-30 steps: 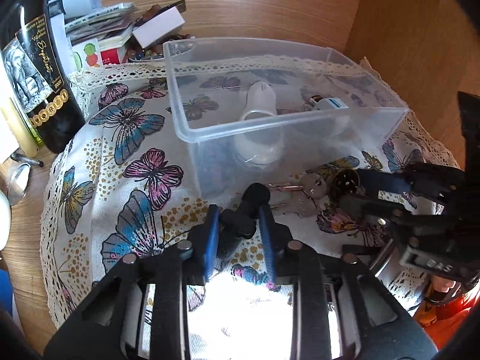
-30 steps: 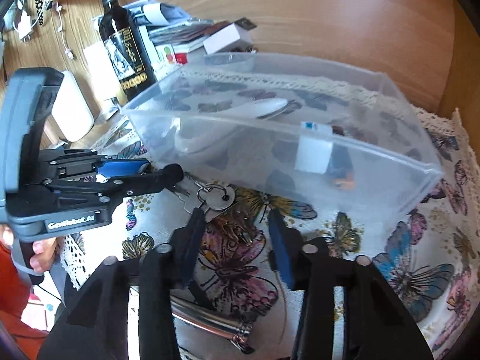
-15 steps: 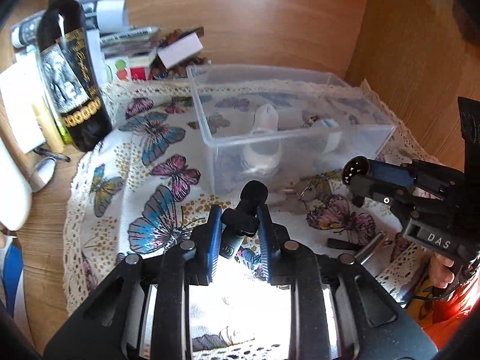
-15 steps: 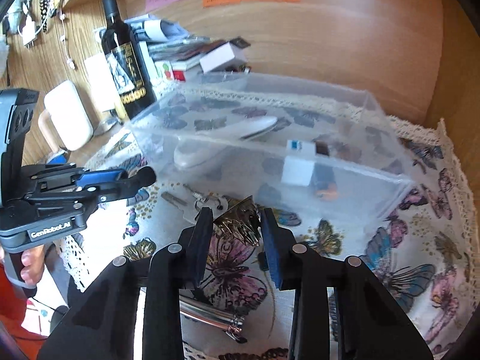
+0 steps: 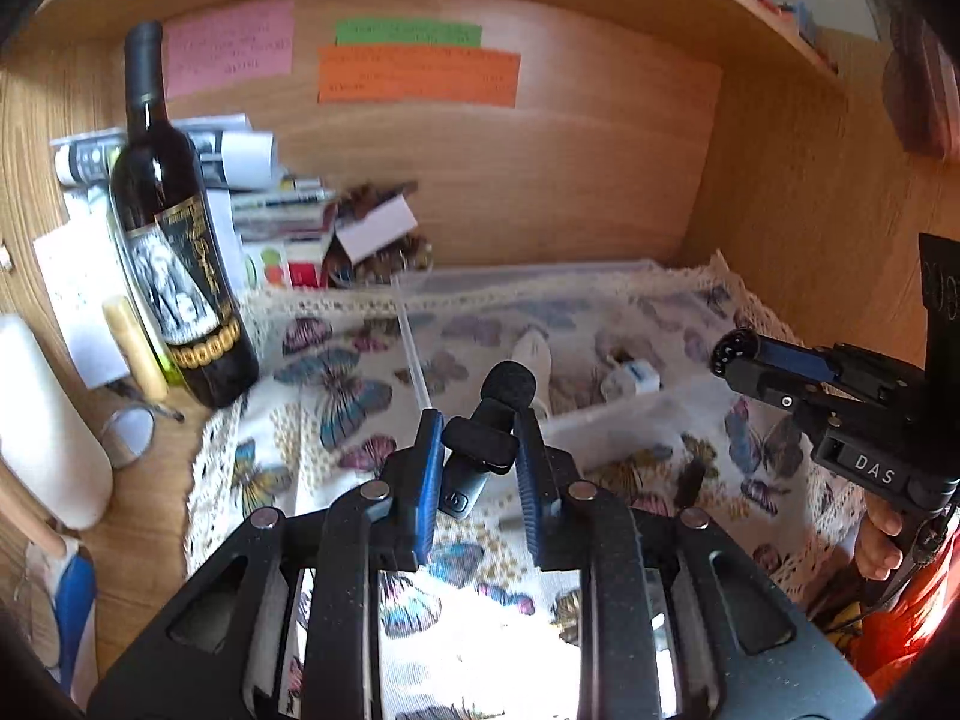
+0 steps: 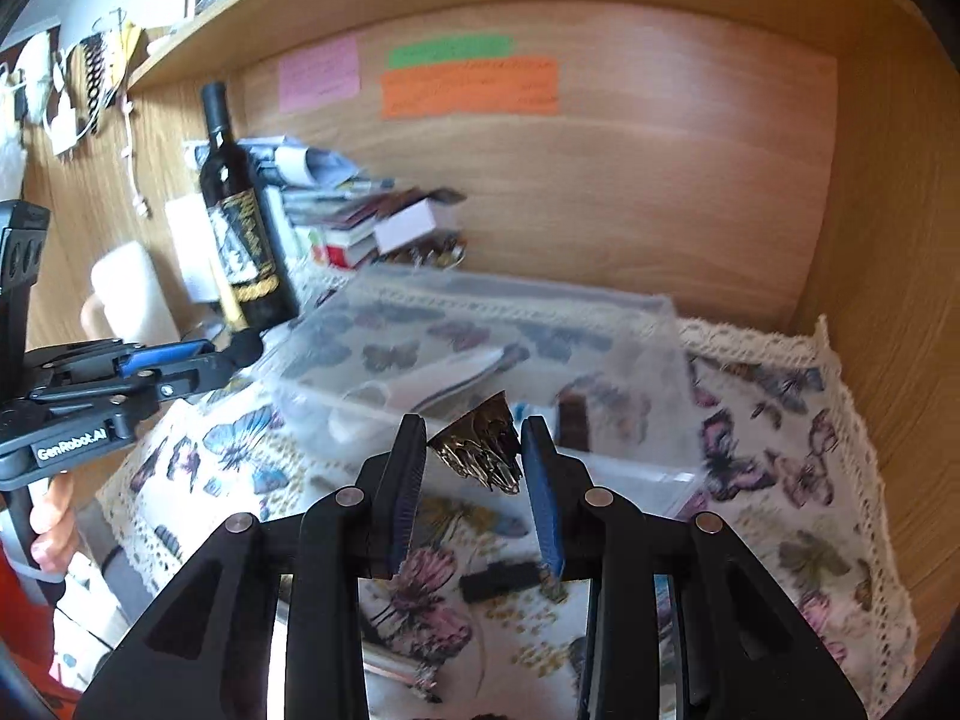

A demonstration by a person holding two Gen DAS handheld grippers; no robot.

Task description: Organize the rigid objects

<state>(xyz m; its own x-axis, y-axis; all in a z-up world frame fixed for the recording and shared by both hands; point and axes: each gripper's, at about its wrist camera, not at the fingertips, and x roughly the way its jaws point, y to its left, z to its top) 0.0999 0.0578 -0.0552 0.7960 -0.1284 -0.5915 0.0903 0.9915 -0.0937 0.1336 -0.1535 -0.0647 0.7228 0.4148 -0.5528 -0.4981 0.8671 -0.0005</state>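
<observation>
My left gripper (image 5: 480, 450) is shut on a small black clip-on microphone (image 5: 489, 426) with a foam tip, held above the butterfly cloth (image 5: 336, 396) in front of the clear plastic bin (image 5: 600, 414). My right gripper (image 6: 474, 450) is shut on a shiny bronze metal ornament (image 6: 480, 450), held above the near edge of the bin (image 6: 480, 324). The bin holds a white mouse-like object (image 5: 534, 354) and a small white adapter (image 5: 633, 378). The left gripper also shows in the right wrist view (image 6: 240, 351), the right one in the left wrist view (image 5: 735, 354).
A dark wine bottle (image 5: 174, 252) stands at the left, with stacked papers and boxes (image 5: 288, 222) behind it. Wooden walls close the back and right. A small black object (image 6: 501, 579) and a metal piece (image 6: 396, 669) lie on the cloth near me.
Both grippers have risen and pulled back from the cloth, each carrying its object; the bin now sits lower and farther in both views. The keys are out of sight.
</observation>
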